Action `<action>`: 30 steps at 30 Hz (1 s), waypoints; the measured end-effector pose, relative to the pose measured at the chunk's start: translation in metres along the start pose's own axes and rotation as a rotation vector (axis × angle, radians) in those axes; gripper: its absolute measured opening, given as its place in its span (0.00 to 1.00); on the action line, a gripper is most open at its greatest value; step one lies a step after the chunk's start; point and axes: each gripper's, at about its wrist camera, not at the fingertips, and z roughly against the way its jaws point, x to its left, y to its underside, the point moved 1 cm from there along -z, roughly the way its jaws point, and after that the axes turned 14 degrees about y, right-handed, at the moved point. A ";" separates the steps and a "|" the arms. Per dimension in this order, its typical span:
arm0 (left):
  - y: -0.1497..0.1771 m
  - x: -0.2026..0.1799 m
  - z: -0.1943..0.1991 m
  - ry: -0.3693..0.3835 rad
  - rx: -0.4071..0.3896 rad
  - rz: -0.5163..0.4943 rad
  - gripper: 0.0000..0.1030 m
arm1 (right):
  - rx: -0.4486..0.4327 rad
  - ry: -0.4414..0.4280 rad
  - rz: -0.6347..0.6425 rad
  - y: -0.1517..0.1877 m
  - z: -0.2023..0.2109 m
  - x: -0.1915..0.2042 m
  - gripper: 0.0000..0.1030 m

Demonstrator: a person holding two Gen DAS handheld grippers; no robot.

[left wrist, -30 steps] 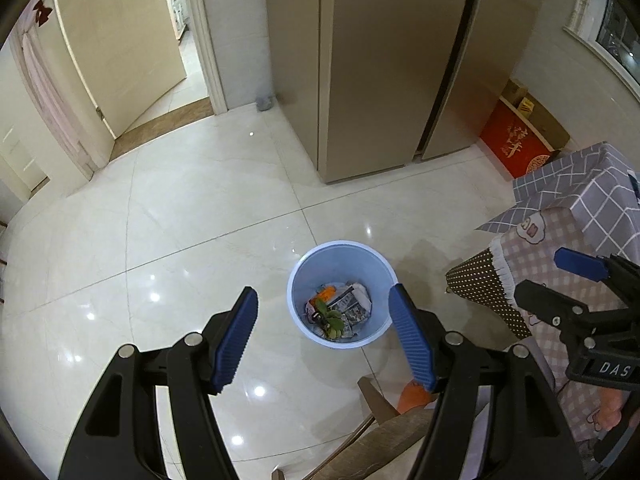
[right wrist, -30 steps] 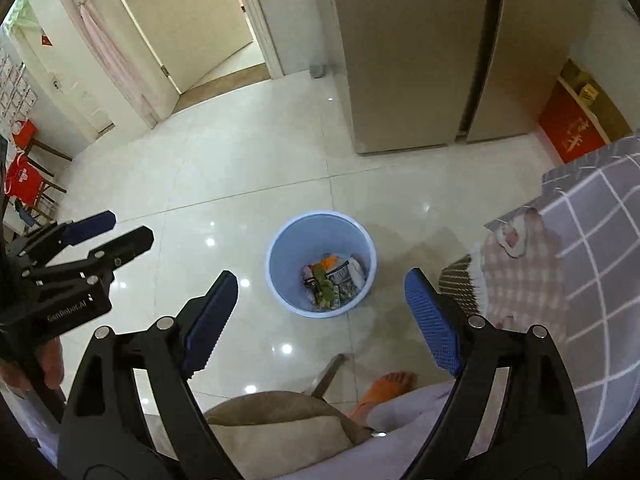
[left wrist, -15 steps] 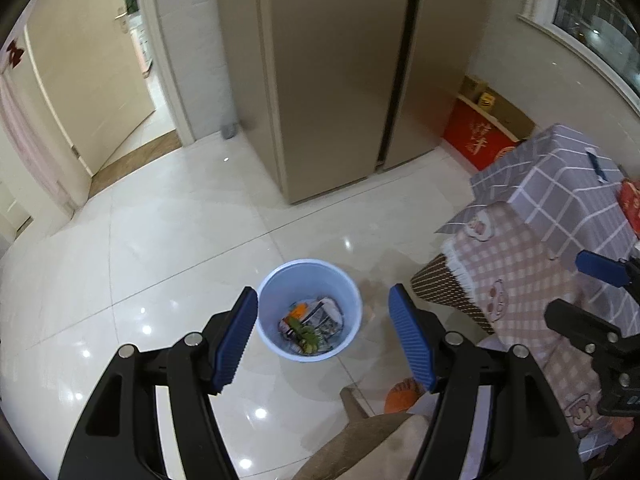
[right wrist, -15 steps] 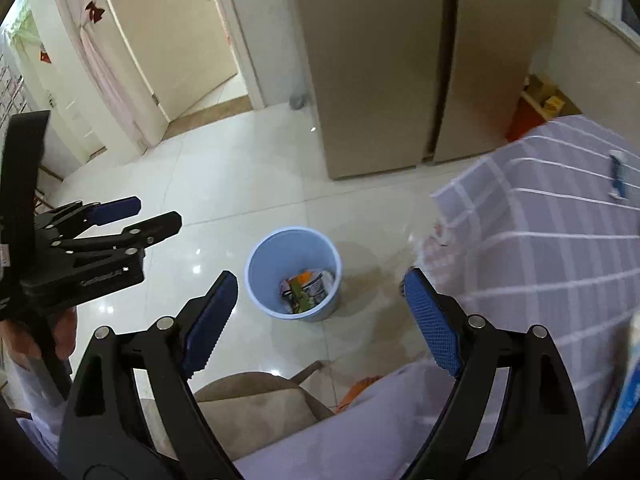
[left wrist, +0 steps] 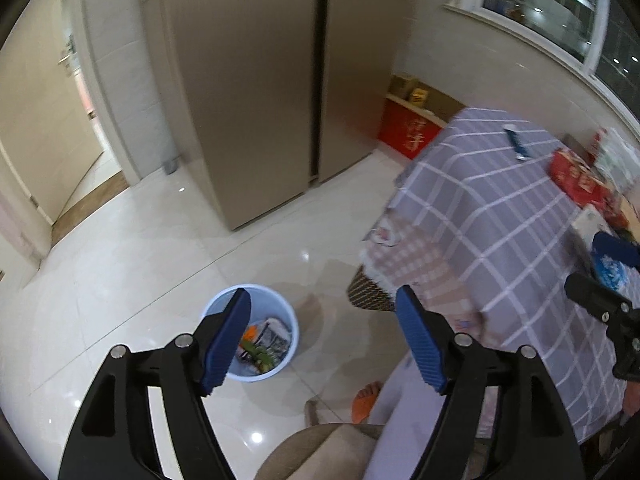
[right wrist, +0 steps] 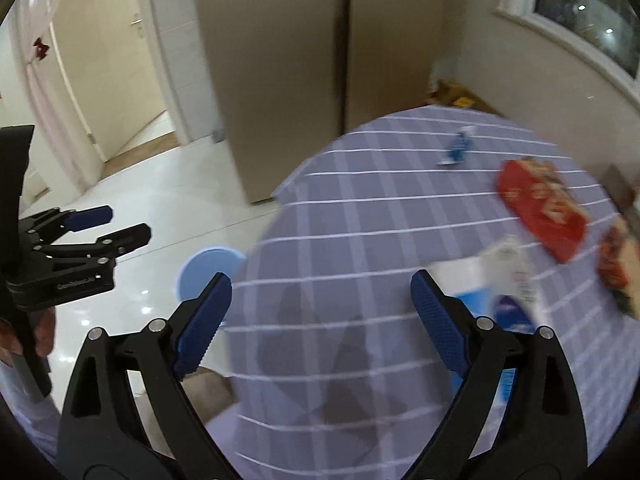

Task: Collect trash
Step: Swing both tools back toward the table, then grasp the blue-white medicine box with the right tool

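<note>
Both views have swung up from the blue bin (left wrist: 256, 332) on the floor to the checked table (right wrist: 360, 240), where a red wrapper (right wrist: 540, 208) lies; left gripper (left wrist: 324, 336) and right gripper (right wrist: 320, 320) gape empty, seemingly seeking the next piece

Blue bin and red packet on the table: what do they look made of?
The blue bin looks like moulded plastic: thin smooth wall, even pale colour, soft sheen. The red packet on the checked tablecloth looks like printed plastic or foil film, flat and glossy with lettering, but motion blur leaves that open. Neither the left gripper nor the right gripper holds anything.
</note>
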 end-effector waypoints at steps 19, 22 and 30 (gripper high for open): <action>-0.004 -0.096 -0.031 0.076 0.066 -0.177 0.75 | 0.100 0.127 0.012 0.038 -0.041 -0.090 0.93; -0.005 -0.106 -0.037 0.071 0.078 -0.193 0.76 | 0.126 0.051 -0.054 0.041 -0.048 -0.101 0.94; -0.014 -0.124 -0.048 0.079 0.098 -0.213 0.76 | 0.097 0.020 -0.111 0.033 -0.045 -0.119 0.68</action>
